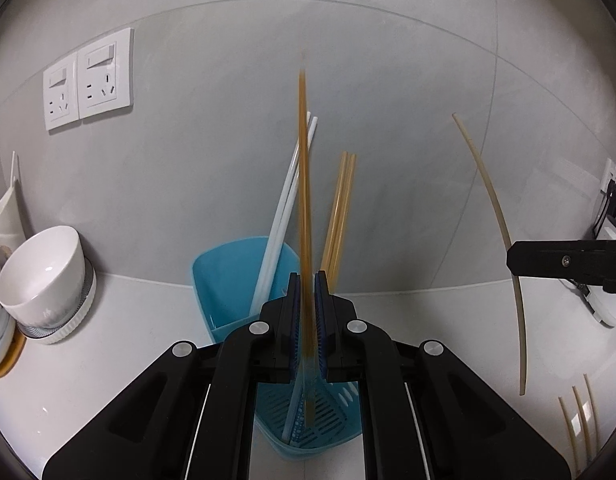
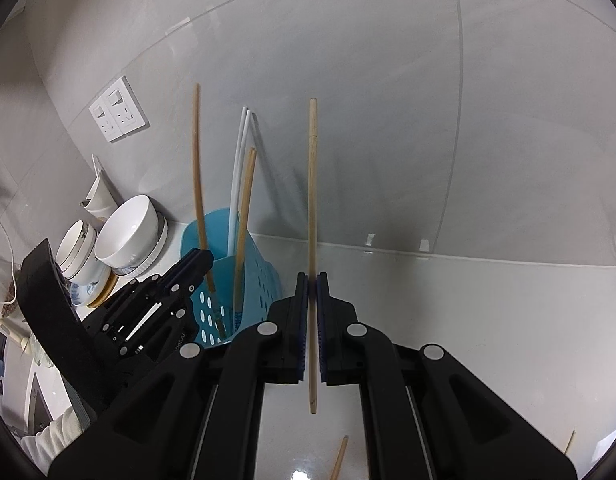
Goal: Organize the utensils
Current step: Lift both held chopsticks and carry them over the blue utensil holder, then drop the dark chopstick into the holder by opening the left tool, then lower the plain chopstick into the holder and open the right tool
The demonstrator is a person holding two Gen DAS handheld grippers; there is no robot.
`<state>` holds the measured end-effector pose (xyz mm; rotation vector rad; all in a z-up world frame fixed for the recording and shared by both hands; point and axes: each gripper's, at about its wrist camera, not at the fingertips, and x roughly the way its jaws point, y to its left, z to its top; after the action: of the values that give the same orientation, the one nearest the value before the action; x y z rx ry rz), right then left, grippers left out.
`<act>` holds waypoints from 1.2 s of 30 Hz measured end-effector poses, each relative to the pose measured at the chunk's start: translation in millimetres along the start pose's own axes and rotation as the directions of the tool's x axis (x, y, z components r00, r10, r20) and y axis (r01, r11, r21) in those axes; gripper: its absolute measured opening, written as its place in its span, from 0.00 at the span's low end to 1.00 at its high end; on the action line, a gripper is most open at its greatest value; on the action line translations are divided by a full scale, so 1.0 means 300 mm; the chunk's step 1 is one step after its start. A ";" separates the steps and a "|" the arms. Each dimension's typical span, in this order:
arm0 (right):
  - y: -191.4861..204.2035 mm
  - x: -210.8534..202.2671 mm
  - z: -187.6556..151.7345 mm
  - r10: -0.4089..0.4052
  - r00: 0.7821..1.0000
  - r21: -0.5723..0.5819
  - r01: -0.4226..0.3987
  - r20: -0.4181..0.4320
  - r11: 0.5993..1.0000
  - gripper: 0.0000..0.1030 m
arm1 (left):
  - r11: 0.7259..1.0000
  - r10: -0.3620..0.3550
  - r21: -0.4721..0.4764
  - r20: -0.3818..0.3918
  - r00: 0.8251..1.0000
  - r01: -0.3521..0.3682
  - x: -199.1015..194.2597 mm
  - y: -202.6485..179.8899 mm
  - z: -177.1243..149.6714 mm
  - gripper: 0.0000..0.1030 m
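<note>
Standing against the grey tiled wall [image 1: 227, 180], the blue perforated utensil holder [image 1: 227, 276] contains a pair of white chopsticks [image 1: 285, 200] and a pair of wooden chopsticks [image 1: 340, 208], all leaning upright. The left hand-held gripper [image 1: 306, 280] is nearly closed on an amber chopstick [image 1: 303, 184] whose lower end reaches down inside the holder. The right hand-held gripper [image 2: 312, 280] is fully closed on a pale wooden chopstick [image 2: 312, 200], held upright beside the holder, its tip above the bench [image 2: 468, 320]. Only the left view shows three loose chopsticks [image 1: 580, 420] lying on the bench at lower right. Only the right view shows a white sleeve [image 2: 55, 440] and a second bowl [image 2: 77, 248] behind the white bowl [image 2: 127, 232]. Two wall sockets [image 1: 87, 80] sit upper left.
</note>
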<state>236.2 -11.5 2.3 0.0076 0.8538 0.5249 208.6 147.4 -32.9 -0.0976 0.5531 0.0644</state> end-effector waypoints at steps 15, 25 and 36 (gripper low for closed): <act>0.051 0.030 0.032 0.073 0.997 0.006 -0.073 0.034 0.997 0.04 | 0.998 0.058 -0.007 -0.174 0.983 -0.060 -0.111 0.025 0.024 0.84; 0.098 0.040 0.057 0.157 0.978 0.035 -0.163 0.141 0.986 0.03 | 0.993 0.107 -0.027 -0.225 0.969 -0.116 -0.173 0.114 0.010 0.94; 0.187 0.107 0.020 0.165 0.969 -0.034 -0.162 0.183 0.986 0.03 | 0.985 0.130 -0.079 -0.253 0.959 -0.155 -0.216 0.187 -0.018 0.94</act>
<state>233.2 53.0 -4.6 0.1090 0.6685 0.6764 145.8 200.2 -7.4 -0.1631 0.8064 0.2228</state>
